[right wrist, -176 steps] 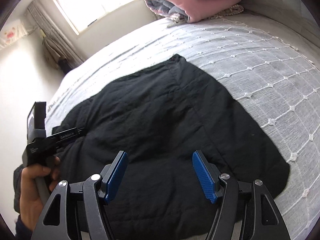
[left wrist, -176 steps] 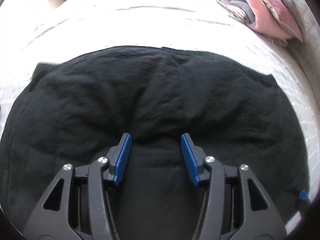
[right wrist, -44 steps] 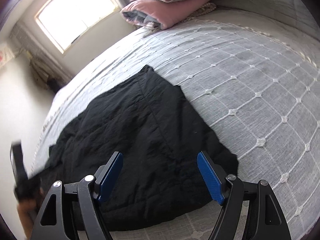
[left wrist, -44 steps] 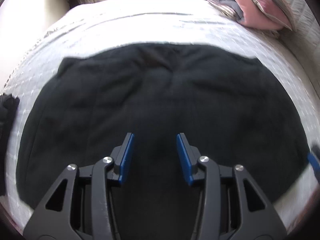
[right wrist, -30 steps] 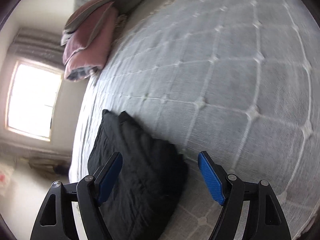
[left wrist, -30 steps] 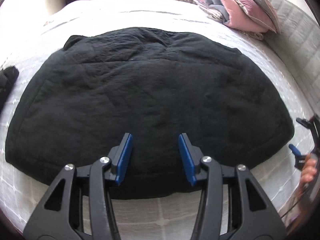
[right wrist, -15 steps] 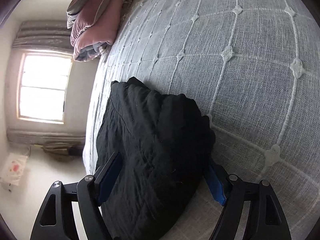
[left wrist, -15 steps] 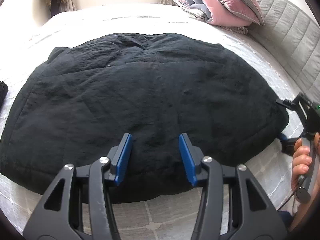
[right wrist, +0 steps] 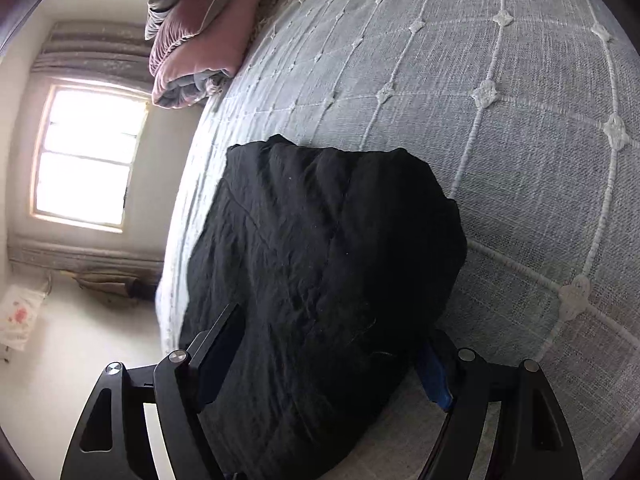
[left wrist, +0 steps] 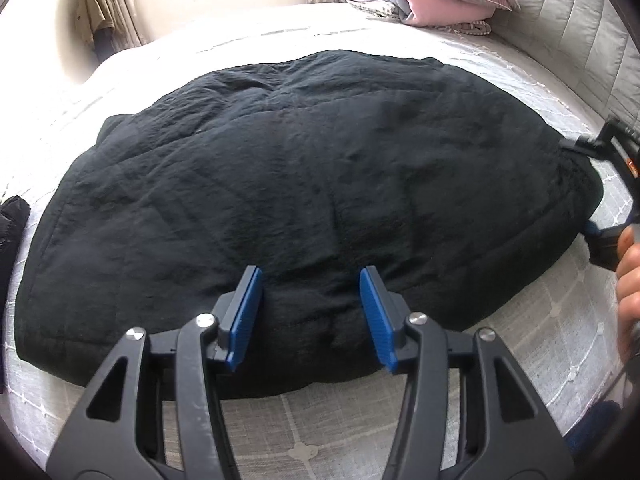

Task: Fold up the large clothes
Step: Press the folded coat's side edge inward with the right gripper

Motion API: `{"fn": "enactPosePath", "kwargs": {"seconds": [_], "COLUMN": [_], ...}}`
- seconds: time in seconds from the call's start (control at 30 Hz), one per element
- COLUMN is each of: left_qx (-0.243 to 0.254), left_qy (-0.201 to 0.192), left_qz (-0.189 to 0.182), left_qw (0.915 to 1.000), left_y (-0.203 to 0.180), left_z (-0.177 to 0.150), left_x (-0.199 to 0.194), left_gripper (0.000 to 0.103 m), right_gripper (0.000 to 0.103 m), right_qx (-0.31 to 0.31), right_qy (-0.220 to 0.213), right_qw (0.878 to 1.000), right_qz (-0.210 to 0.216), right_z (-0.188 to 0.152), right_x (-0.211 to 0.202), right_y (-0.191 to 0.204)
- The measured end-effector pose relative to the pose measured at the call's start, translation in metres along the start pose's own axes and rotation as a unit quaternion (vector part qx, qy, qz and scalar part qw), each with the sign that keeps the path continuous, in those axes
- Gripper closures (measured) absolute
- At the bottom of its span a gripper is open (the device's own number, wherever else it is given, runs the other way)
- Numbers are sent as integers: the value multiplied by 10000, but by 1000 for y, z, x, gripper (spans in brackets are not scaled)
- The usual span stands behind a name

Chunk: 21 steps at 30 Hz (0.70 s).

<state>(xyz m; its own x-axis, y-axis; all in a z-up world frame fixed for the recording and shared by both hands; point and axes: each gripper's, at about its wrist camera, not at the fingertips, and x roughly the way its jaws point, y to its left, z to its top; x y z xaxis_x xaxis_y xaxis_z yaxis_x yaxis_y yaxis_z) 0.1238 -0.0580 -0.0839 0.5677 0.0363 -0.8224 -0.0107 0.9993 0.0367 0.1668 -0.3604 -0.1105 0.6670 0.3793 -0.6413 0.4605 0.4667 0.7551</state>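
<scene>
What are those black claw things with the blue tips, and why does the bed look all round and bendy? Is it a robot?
It is no robot. A person holds a pinching tool in each hand, and each tool has two fingers with blue pads. A little camera sits on each tool and looks out along its fingers. Its lens bends the picture, so the flat bed looks round.

One picture comes from the left gripper. Its jaws are open above the near edge of a big black padded garment spread on the grey bedspread. At the right edge you can see the person's other hand with its tool at the garment's end.

The other picture comes from the right gripper, tipped sideways. The garment's end lies between its wide jaws; whether they squeeze it yet I cannot tell. A folded pink quilt lies farther up the bed.
</scene>
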Motion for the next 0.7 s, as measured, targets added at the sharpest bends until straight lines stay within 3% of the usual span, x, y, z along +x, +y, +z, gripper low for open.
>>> {"fn": "enactPosePath", "kwargs": {"seconds": [0.13, 0.27, 0.4, 0.7], "left_qx": [-88, -121, -130, -141], "left_qy": [24, 29, 32, 50], "left_qz": [-85, -103, -110, -136], "left_qw": [9999, 9999, 9999, 9998], "left_y": [3, 3, 4, 4], "left_z": [0, 0, 0, 0], "left_x": [1, 1, 1, 2], "left_gripper": [50, 49, 49, 49], "right_gripper": [23, 24, 25, 55], "right_qx": [-107, -247, -269, -861], "right_qy": [-111, 110, 149, -146], "right_qw": [9991, 9996, 9995, 9962], "right_qz": [403, 31, -18, 64], "right_z": [0, -4, -8, -15], "right_x": [-7, 11, 16, 7], "right_y": [9, 12, 15, 43]}}
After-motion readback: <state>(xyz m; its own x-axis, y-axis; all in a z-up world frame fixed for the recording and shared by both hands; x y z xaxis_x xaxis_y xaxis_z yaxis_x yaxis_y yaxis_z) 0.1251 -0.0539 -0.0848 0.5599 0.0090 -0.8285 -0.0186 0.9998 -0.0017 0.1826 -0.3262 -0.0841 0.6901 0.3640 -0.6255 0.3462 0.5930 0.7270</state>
